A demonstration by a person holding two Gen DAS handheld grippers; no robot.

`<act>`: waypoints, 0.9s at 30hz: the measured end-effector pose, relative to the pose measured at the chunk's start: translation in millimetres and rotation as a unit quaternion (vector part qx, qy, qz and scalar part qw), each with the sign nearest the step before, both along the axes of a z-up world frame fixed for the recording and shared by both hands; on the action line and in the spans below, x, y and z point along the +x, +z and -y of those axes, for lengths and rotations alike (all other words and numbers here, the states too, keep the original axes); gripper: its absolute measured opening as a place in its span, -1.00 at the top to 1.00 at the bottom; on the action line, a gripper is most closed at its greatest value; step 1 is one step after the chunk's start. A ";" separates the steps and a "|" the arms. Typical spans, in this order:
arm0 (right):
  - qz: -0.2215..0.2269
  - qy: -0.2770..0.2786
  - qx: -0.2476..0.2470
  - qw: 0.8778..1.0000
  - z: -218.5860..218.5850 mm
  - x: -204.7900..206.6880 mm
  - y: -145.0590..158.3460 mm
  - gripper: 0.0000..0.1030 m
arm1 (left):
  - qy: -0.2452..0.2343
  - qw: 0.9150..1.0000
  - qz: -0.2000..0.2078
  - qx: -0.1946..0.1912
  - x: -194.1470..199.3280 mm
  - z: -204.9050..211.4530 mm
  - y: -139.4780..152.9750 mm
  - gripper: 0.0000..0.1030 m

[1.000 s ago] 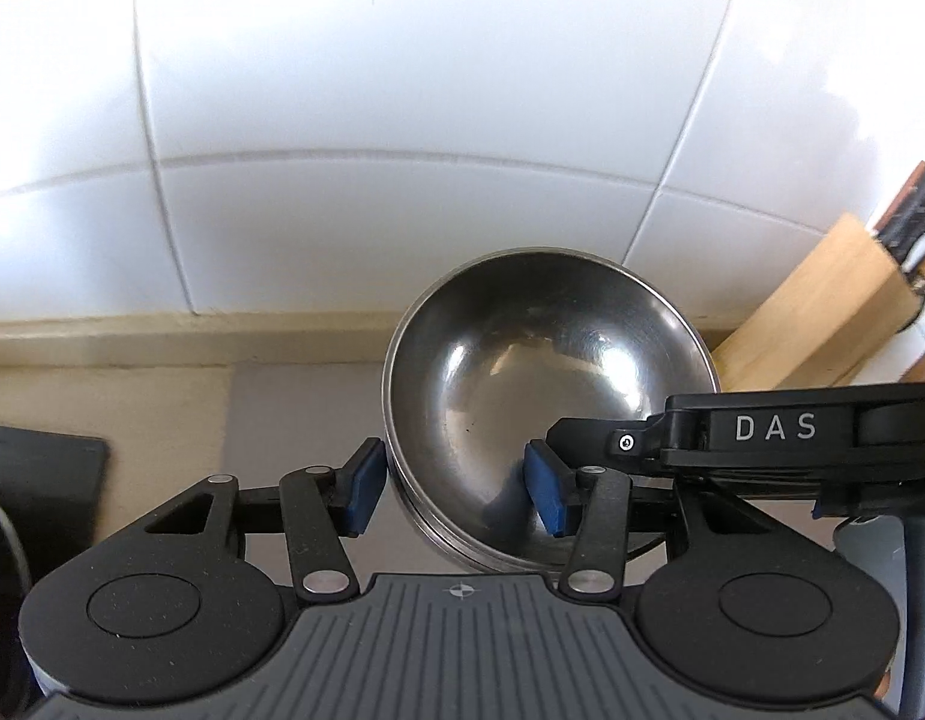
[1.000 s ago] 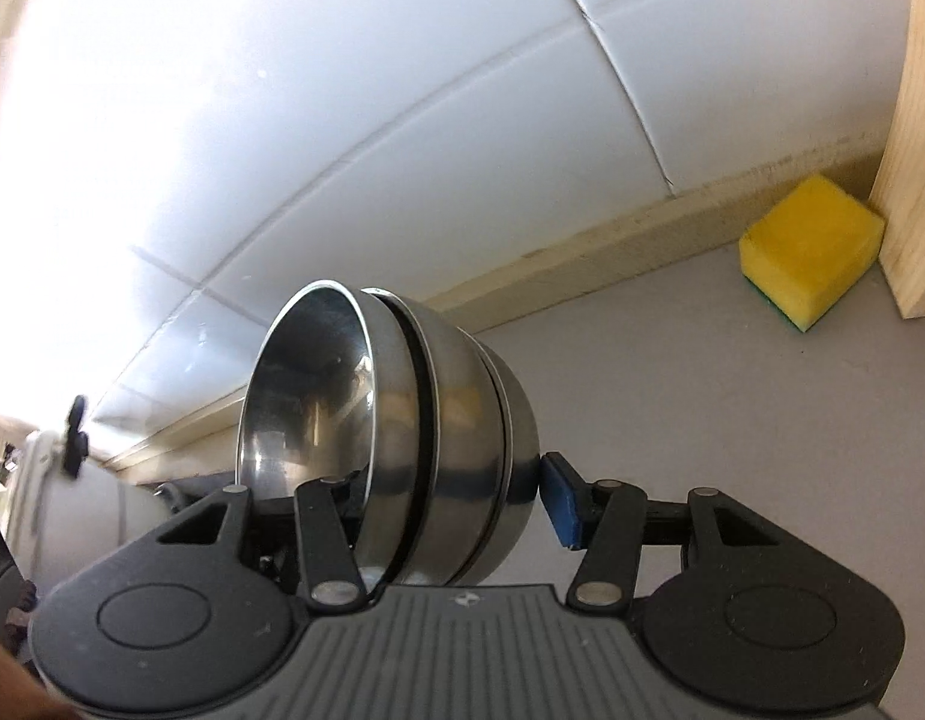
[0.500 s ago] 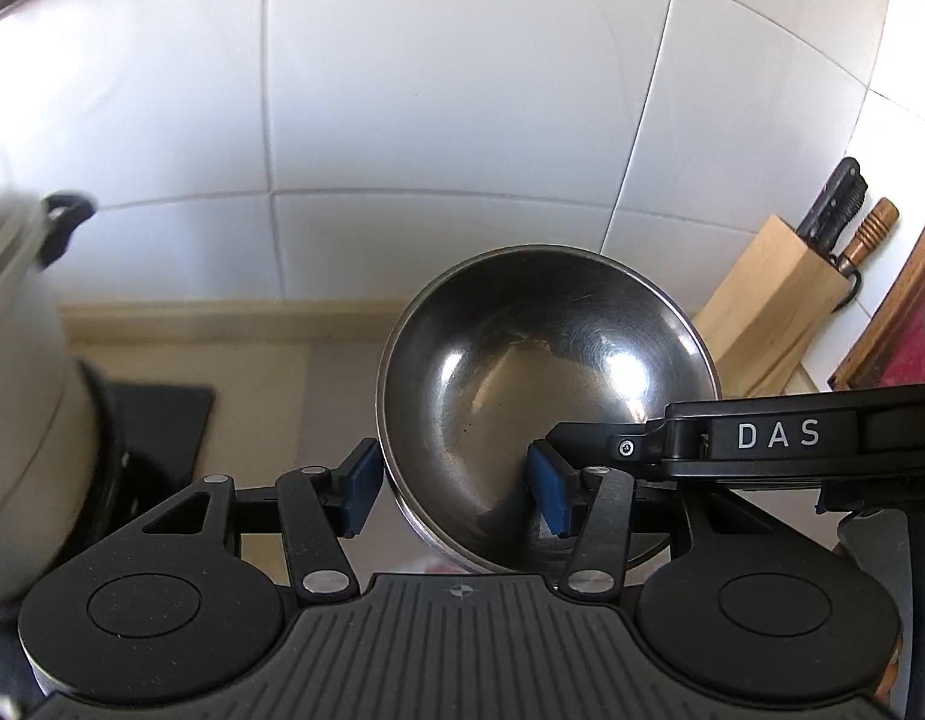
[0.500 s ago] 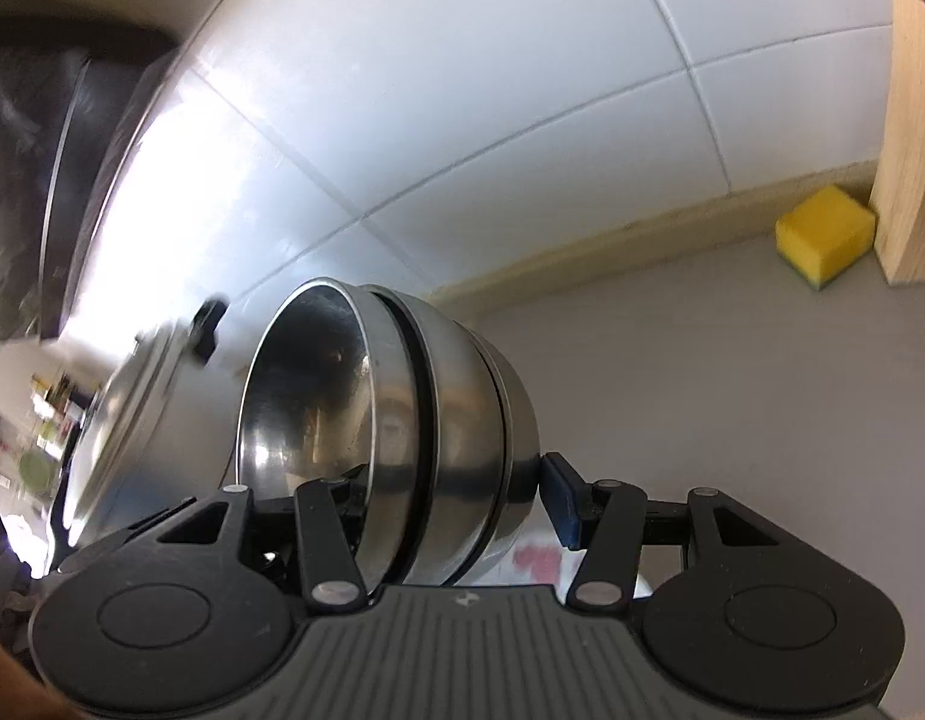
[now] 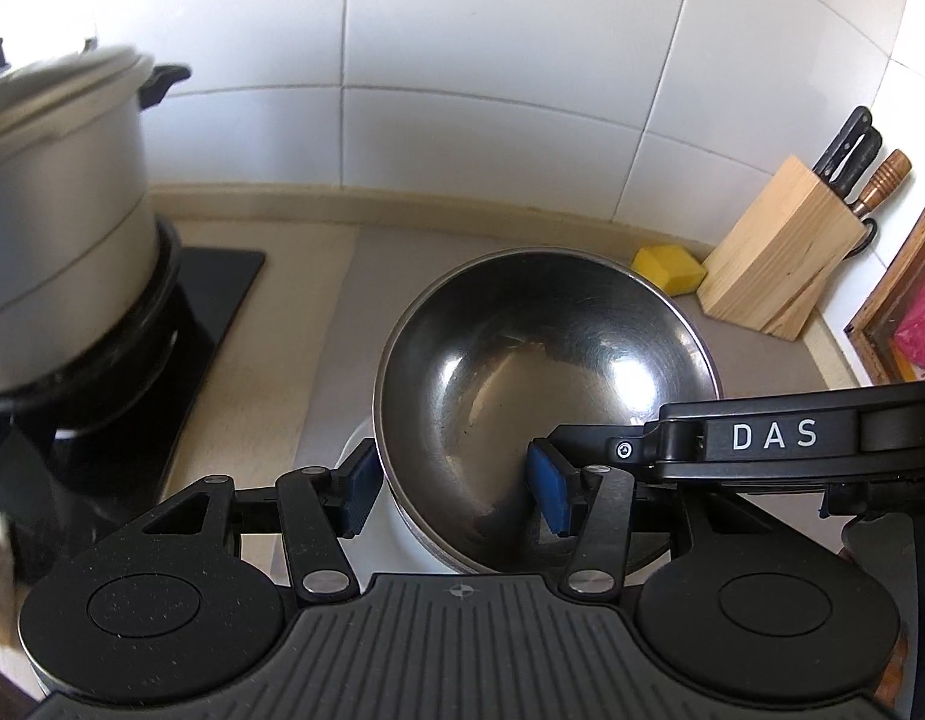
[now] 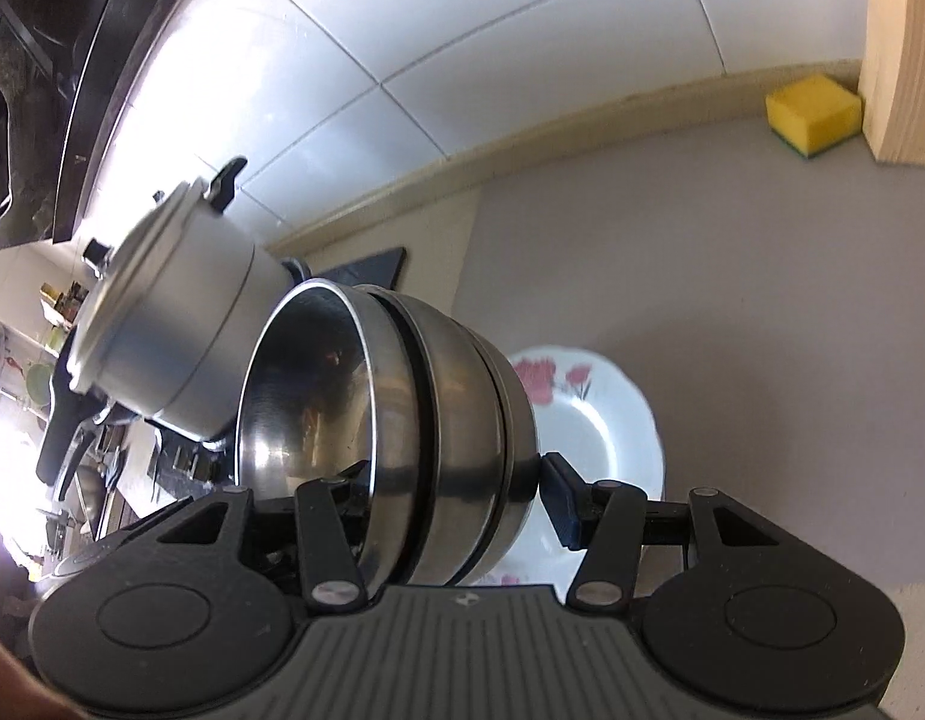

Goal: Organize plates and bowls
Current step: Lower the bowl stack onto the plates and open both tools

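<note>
Both grippers, the left gripper (image 5: 456, 495) and right gripper (image 6: 456, 495), each clamped on the rim of the nested stack of round stainless-steel bowls (image 6: 402, 438), have carried it back from the tiled wall; it now hangs over the white rose-patterned plate (image 6: 606, 420) on the grey worktop (image 6: 732, 300), so set-down is probably next.

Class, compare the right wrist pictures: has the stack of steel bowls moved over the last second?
Yes. The stack of steel bowls has risen and drawn back from the tiled wall; a floral plate now shows beneath it.

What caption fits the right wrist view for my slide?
Right hand-held gripper clamps a nested stack of steel bowls above a floral plate on the grey counter.
</note>
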State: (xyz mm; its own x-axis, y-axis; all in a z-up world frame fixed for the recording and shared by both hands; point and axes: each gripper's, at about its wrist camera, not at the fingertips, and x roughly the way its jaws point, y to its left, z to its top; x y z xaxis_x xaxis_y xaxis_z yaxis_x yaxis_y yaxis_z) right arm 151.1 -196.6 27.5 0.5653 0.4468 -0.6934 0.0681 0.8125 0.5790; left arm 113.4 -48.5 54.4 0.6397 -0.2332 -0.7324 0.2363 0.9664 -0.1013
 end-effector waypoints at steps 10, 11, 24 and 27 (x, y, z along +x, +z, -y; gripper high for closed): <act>-0.034 0.008 -0.002 0.999 -12.4 1.2 -32.5 0.45 | 0.018 0.999 -0.031 -0.001 -1.1 -10.3 -33.8 -0.02; -0.037 0.008 -0.002 0.999 -13.1 2.4 -34.5 0.45 | 0.018 0.999 -0.033 -0.002 -0.2 -10.8 -35.7 -0.02; -0.063 0.004 -0.001 0.998 -11.1 16.3 -57.4 0.45 | 0.011 0.998 -0.056 0.002 16.2 -9.3 -56.4 -0.02; -0.068 0.002 0.000 0.998 -9.1 16.8 -61.2 0.45 | 0.009 0.998 -0.062 0.004 18.7 -7.7 -60.9 -0.03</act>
